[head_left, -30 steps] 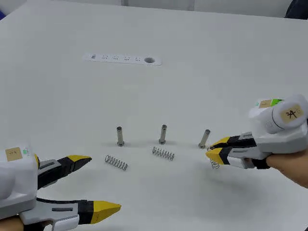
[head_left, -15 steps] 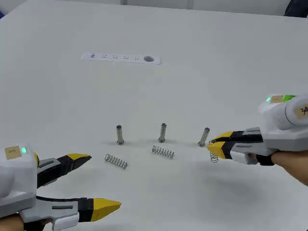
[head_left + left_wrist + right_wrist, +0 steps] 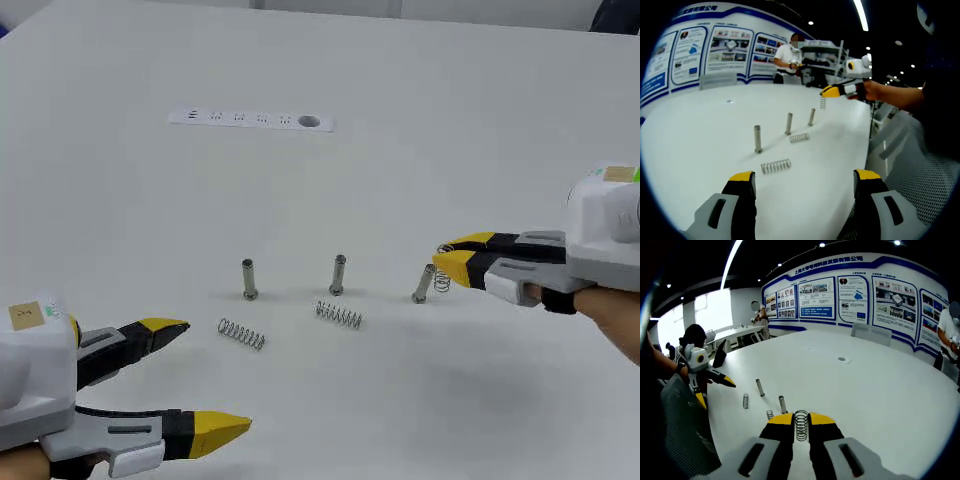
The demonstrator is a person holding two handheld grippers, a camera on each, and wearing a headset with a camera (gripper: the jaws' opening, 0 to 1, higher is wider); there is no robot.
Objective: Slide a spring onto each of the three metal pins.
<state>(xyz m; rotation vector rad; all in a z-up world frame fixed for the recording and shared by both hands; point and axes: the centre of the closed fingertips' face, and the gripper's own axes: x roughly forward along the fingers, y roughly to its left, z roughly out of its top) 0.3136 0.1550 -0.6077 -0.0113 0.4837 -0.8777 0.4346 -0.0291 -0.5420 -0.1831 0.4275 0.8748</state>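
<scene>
Hovering nearest: the left gripper (image 3: 215,378), white shell and black jaws with yellow wedge tips, spread wide with nothing between them, low over the near left of the table.
Table: the table (image 3: 420,90) is one broad, smooth, matte white surface.
Loose springs: two loose springs of thin coiled wire lie on their sides. One (image 3: 241,335) is just in front of the left pin (image 3: 249,280), the other (image 3: 338,317) just in front of the middle pin (image 3: 338,275).
Pins: three short metal cylinders, each with a wider foot, stand in a row, all bare. The left pin and middle pin are upright. The right pin (image 3: 425,285) leans.
Right gripper: the right gripper (image 3: 442,257) has the same build as the left and comes in from the right, its jaws pinched on the held spring.
Held spring: the held spring (image 3: 801,425) is the third coil, upright between the yellow tips. In the head view it hangs just beside the top of the right pin, and whether they touch cannot be told.
Farthest: one long, flat white socket strip (image 3: 250,120) with a round end button lies on the table well beyond the pins.
</scene>
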